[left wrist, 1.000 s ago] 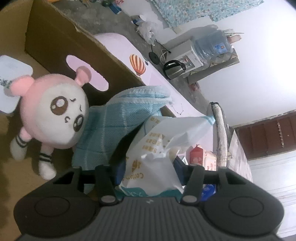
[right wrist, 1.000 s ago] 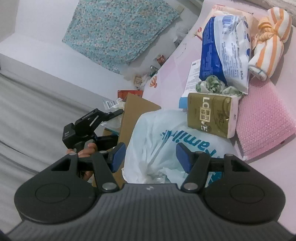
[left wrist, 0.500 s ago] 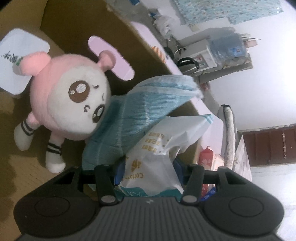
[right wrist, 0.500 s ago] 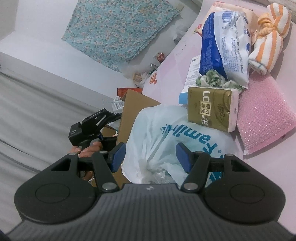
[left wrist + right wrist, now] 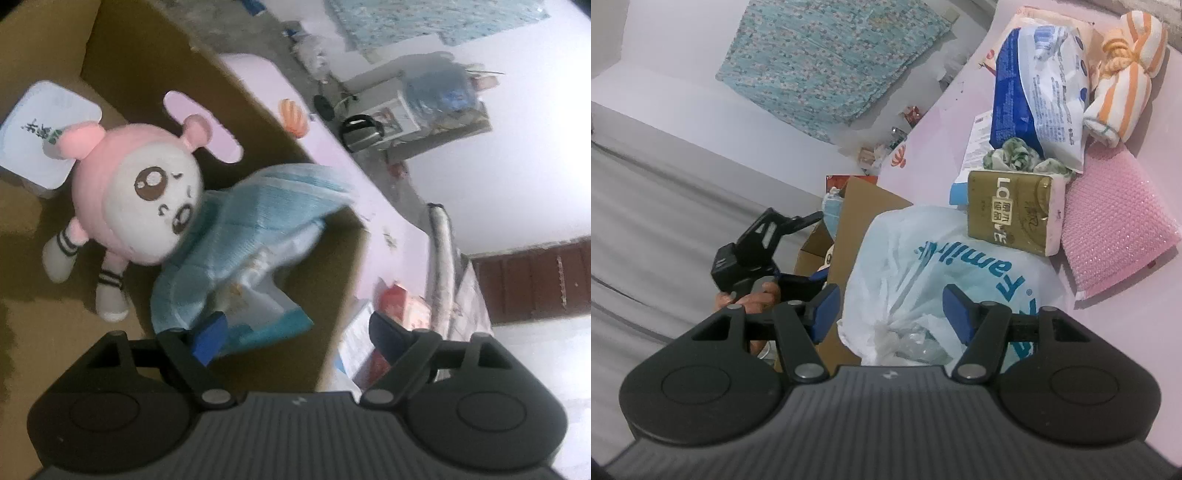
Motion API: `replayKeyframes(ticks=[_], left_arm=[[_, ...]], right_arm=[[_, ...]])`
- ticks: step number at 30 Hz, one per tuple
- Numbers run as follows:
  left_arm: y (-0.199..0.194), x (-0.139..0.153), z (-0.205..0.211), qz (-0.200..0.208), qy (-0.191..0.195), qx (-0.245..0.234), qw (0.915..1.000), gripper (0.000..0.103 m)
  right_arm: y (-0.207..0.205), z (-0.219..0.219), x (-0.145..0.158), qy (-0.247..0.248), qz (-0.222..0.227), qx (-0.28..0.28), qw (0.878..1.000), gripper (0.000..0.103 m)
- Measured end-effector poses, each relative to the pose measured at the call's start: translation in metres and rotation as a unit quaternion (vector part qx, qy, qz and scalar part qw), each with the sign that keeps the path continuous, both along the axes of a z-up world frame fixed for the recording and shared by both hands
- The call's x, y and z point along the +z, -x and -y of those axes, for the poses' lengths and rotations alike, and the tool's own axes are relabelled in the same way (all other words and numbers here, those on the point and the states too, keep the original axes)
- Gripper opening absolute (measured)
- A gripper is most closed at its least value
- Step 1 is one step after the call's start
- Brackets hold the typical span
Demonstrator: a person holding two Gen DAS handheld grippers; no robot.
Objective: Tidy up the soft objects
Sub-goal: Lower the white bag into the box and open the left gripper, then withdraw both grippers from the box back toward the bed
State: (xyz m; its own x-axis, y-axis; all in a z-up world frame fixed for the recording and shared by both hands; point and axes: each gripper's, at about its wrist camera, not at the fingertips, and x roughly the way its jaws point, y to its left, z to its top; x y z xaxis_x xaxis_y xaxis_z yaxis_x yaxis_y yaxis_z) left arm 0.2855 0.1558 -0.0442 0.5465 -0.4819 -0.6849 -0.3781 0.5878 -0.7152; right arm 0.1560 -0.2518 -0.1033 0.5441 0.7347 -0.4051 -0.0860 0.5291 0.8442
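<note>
Two claws show, both spread and holding nothing. Largest is the pink desk (image 5: 1126,350), which carries a cardboard box (image 5: 155,81) at its edge and a heap of soft things beside it. Inside the box, in the left wrist view, a light blue knitted cloth (image 5: 255,218) lies draped over a white-and-teal packet (image 5: 266,314), with a pink-and-white plush toy (image 5: 147,199) just beside it, its head touching the cloth. A white pack (image 5: 44,144) sits behind the plush against the box wall. The left claw (image 5: 299,336) hangs over the box's near corner, one fingertip touching the packet's edge and the other outside the box wall.

On the desk, the right claw (image 5: 894,306) straddles the knotted top of a white plastic bag (image 5: 923,266) without pinching it. Beyond the bag lie a pink textured cushion (image 5: 1115,229), a blue-and-white packet (image 5: 1038,99), a gold tissue pack (image 5: 1012,210), an orange-striped towel (image 5: 1126,77) and a small green scrunchie (image 5: 1015,155).
</note>
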Motion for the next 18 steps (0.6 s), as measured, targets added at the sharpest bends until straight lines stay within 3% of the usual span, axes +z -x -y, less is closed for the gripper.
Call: replayKeyframes(ticks=[10, 14, 18], left_arm=[[0.081, 0.081, 0.009, 0.082, -0.041, -0.023, 0.9955, 0.094], [0.135, 0.114, 0.012, 0.132, -0.096, -0.033, 0.9861, 0.099], [0.186, 0.132, 0.023, 0.183, -0.144, -0.04, 0.9716, 0.103]], right_arm=[[0.036, 0.013, 0.026, 0.04, 0.051, -0.017, 0.998, 0.077], [0.055, 0.019, 0.032, 0.067, 0.066, -0.028, 0.995, 0.085], [0.072, 0.022, 0.038, 0.132, 0.077, -0.042, 0.987, 0.088]])
